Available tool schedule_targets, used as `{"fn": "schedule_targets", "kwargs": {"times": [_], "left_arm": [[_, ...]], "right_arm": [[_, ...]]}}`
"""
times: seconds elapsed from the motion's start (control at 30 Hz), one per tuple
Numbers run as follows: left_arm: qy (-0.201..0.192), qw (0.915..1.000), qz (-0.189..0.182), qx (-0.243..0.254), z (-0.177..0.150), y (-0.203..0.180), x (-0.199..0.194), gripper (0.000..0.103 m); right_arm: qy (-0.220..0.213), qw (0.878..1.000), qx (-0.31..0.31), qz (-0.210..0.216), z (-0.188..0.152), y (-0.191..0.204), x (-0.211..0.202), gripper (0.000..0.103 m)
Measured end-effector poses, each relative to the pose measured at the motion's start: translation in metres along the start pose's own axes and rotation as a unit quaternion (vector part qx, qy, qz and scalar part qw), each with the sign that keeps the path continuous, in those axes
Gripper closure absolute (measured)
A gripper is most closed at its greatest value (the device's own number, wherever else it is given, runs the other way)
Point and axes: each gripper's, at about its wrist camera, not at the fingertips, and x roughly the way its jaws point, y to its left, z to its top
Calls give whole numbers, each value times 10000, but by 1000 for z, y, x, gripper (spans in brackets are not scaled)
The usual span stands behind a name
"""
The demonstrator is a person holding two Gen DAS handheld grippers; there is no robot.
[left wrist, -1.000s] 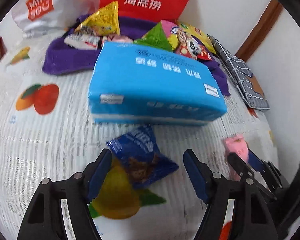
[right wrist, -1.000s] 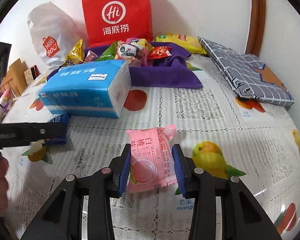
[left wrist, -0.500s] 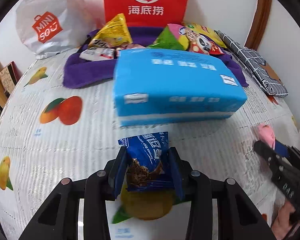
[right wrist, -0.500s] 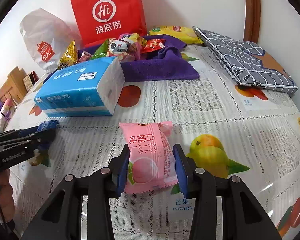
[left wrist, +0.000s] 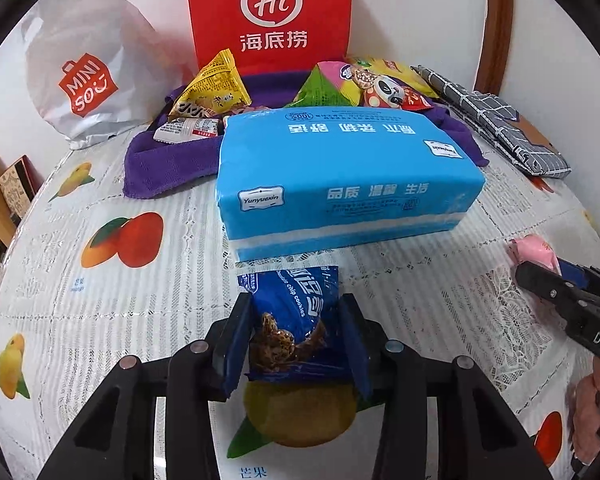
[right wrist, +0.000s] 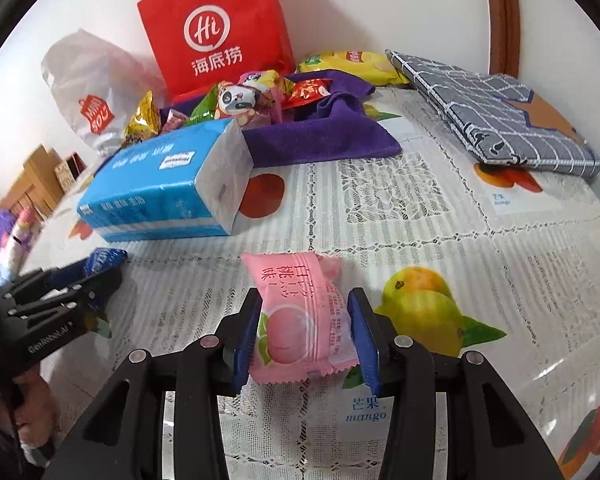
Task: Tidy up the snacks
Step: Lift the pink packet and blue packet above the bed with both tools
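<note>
Left claw (left wrist: pixel 296 340) clamped on blue cookie packet (left wrist: pixel 294 320) just before tissue pack (left wrist: pixel 340 176); right claw (right wrist: pixel 306 340) on pink packet (right wrist: pixel 300 312).

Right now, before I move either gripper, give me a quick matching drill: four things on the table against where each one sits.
Things:
1. blue cookie packet
2. pink peach snack packet
3. panda-print snack bag
4. blue tissue pack

Places:
A. on the purple cloth
B. in the right gripper
C. flat on the fruit-print tablecloth
D. in the left gripper

Pairs: 1-D, 2-B, 3-A, 4-C

Glossy plastic cookie packet (left wrist: pixel 294 328); matt pink wrapper (right wrist: pixel 304 320); purple terry cloth (right wrist: pixel 320 136); lace-patterned glossy tablecloth (right wrist: pixel 400 200).
</note>
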Motion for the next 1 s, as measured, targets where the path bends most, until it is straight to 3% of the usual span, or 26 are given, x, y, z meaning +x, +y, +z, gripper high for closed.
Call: {"fn": "schedule_targets", "kwargs": {"times": [0.23, 0.73, 1.0], "left_arm": [[-4, 10000, -67, -20, 0, 0, 0, 61], [-12, 10000, -4, 3, 0, -1, 0, 63], [96, 9995, -294, -96, -4, 9, -7, 64]], "right_arm": [[-67, 9991, 315, 287, -1, -9, -2, 58], [-31, 9999, 102, -6, 0, -1, 0, 61], [-111, 9998, -163, 68, -3, 7, -5, 62]]}}
